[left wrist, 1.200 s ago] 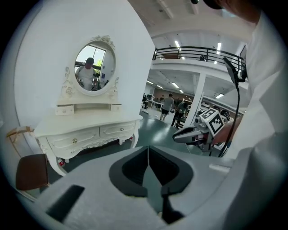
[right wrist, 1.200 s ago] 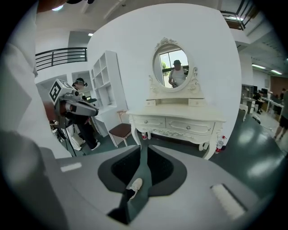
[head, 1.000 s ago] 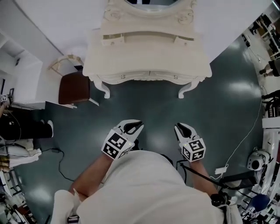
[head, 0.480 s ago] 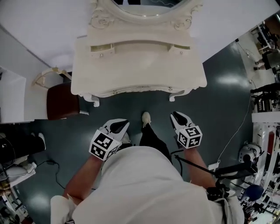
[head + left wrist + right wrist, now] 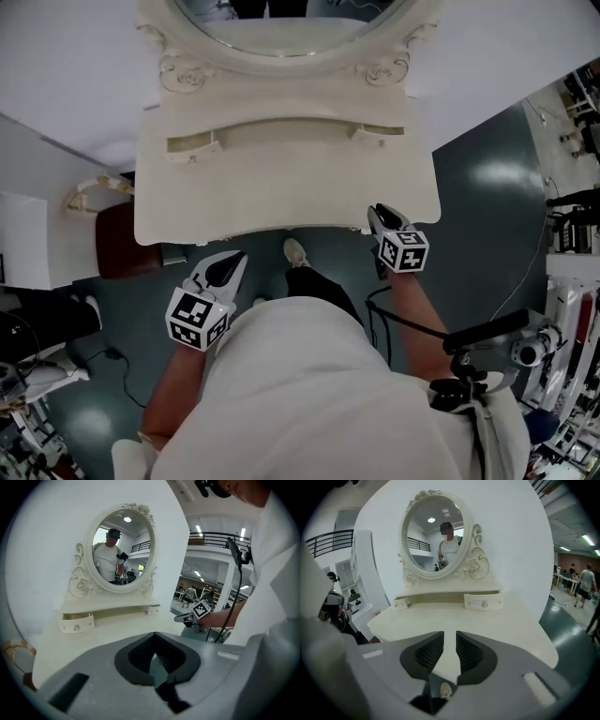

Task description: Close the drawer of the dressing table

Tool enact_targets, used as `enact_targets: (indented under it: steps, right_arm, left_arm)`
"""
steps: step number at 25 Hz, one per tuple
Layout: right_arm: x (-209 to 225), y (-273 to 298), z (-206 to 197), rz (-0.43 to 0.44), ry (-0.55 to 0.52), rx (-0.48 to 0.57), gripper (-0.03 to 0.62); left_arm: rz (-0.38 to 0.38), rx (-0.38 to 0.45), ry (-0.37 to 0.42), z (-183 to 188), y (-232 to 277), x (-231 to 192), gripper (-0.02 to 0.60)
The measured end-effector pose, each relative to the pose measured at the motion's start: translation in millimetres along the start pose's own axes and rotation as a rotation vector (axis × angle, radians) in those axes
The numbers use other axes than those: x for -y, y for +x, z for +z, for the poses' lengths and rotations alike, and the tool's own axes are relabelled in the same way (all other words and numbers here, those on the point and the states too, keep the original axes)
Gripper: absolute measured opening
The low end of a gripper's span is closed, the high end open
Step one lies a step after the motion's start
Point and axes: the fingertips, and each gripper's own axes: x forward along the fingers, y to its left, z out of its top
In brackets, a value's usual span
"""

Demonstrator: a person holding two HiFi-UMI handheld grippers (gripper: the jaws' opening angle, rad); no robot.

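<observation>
The cream dressing table (image 5: 281, 187) with its oval mirror (image 5: 433, 534) fills the upper head view. Its small left drawer (image 5: 76, 623) is pulled out a little, so its inside shows. The small right drawer (image 5: 483, 601) also juts from the shelf. My right gripper (image 5: 380, 216) hangs over the table's front right edge. Its jaws (image 5: 450, 641) are opening, with nothing between them. My left gripper (image 5: 232, 262) is just short of the front left edge, above the floor. Its fingertips (image 5: 155, 637) meet and hold nothing.
A dark brown stool (image 5: 117, 239) stands left of the table beside a white partition. My foot (image 5: 295, 251) is under the table's front edge. Camera gear and cables (image 5: 511, 347) crowd the right side. Other people stand far off in the hall (image 5: 190, 592).
Both grippers have moved forward to the dressing table, which now looks much nearer. The right gripper has reached the table's front edge. The left one stays just short of it.
</observation>
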Motion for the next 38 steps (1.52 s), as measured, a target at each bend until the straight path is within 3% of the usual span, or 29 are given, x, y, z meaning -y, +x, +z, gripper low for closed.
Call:
enact_targets:
  steps: [5, 12, 21, 38]
  right_arm:
    - [62.4, 59.9, 34.8, -0.026, 0.023, -0.022, 0.077]
    - [115.2, 117.8, 62.2, -0.045, 0.074, -0.035, 0.104]
    - [148.6, 169.9, 63.1, -0.033, 0.118, -0.065, 0.121]
    - [150.3, 175.2, 79.1, -0.062, 0.119, -0.043, 0.094]
  left_arm:
    - [0.027, -0.008, -0.006, 39.5, 46.9, -13.6, 0.003]
    - [0.092, -0.015, -0.034, 66.5, 84.6, -30.5, 0.003]
    - [0.121, -0.038, -0.065, 74.7, 130.7, -49.1, 0.003]
    - [0.166, -0.039, -0.069, 79.4, 115.7, -52.2, 0.003]
